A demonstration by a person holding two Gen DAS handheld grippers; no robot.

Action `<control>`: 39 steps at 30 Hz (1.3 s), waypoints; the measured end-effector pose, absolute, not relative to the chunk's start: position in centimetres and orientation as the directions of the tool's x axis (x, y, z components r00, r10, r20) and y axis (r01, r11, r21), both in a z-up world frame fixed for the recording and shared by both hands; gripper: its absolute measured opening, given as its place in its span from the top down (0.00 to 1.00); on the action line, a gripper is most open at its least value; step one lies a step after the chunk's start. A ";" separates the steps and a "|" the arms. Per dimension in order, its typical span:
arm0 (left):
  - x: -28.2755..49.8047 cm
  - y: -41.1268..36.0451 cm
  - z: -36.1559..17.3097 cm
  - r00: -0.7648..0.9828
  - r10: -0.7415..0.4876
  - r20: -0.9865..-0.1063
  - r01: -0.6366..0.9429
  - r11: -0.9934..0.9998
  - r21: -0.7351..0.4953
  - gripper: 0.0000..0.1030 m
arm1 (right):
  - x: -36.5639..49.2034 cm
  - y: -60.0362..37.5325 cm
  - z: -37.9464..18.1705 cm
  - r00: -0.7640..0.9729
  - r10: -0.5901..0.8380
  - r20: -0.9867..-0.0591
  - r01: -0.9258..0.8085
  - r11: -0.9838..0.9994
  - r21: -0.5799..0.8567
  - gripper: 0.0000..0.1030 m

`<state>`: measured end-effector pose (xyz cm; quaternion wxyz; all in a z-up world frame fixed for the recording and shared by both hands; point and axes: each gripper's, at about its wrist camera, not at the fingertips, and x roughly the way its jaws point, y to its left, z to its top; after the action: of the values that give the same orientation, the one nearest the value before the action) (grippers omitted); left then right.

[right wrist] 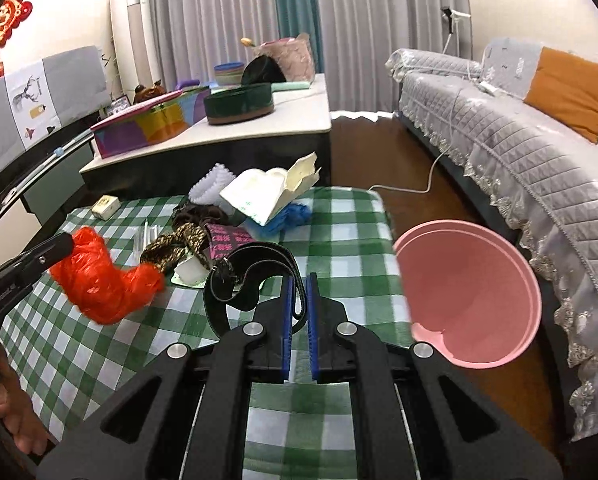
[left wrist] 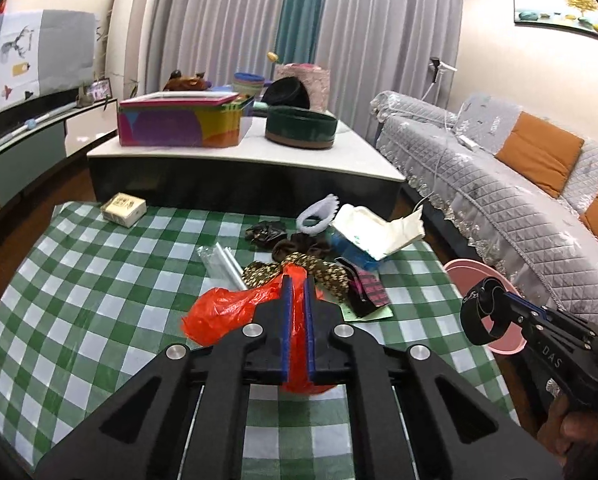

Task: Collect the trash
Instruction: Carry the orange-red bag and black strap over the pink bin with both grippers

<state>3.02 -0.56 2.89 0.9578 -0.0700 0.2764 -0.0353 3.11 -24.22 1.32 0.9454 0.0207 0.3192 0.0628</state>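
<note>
My left gripper point(left wrist: 297, 280) is shut on an orange-red plastic bag point(left wrist: 223, 312) and holds it just above the green checked tablecloth point(left wrist: 99, 280); the bag also shows in the right wrist view point(right wrist: 99, 280). My right gripper point(right wrist: 298, 280) is shut on a black strap point(right wrist: 239, 280), also seen in the left wrist view point(left wrist: 483, 312), near the table's right edge. A pink basin point(right wrist: 471, 292) sits beside the table on the right, below table height. More trash lies mid-table: a white foam box point(right wrist: 271, 192), a patterned rope point(right wrist: 175, 244), a blue bag point(right wrist: 295, 214).
A small cardboard box point(left wrist: 123, 209) lies at the table's far left corner. A low white-topped table point(left wrist: 239, 156) with a colourful box and round baskets stands behind. A grey sofa point(right wrist: 519, 140) runs along the right, with a white cable on the wood floor.
</note>
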 end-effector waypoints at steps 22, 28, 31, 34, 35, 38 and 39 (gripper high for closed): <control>1.3 0.1 0.7 0.749 -0.226 -0.623 0.030 0.951 -0.309 0.71 | 0.2 -27.4 3.6 0.809 0.114 -0.577 -0.060 0.992 0.111 0.93; 1.4 -1.8 -0.9 0.705 -0.281 -0.651 0.084 0.945 -0.317 0.52 | 0.1 -27.0 4.1 0.815 0.118 -0.567 -0.061 0.991 0.119 0.93; 1.4 -2.6 -1.0 0.700 -0.294 -0.651 0.100 0.943 -0.319 0.51 | 0.0 -26.8 4.2 0.820 0.115 -0.561 -0.066 0.992 0.107 0.93; 0.9 -3.7 -0.3 0.712 -0.307 -0.631 0.139 0.943 -0.302 0.45 | -0.1 -26.9 4.1 0.820 0.108 -0.563 -0.061 0.993 0.103 0.93; 0.7 -4.1 -0.1 0.716 -0.309 -0.626 0.154 0.945 -0.290 0.40 | -0.1 -27.0 4.1 0.819 0.106 -0.564 -0.058 0.993 0.102 0.93; 0.4 -5.6 -0.4 0.710 -0.281 -0.646 0.171 0.958 -0.229 0.35 | -0.1 -27.4 3.9 0.815 0.102 -0.570 -0.052 0.993 0.103 0.93; 0.4 -6.1 -0.6 0.705 -0.257 -0.661 0.167 0.966 -0.198 0.35 | -0.2 -27.5 3.9 0.817 0.099 -0.568 -0.052 0.994 0.098 0.93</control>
<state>0.41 -6.08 -0.61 0.9212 -0.0615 0.3666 -0.1150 -0.22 -27.48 3.86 0.9523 0.0391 0.2999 0.0396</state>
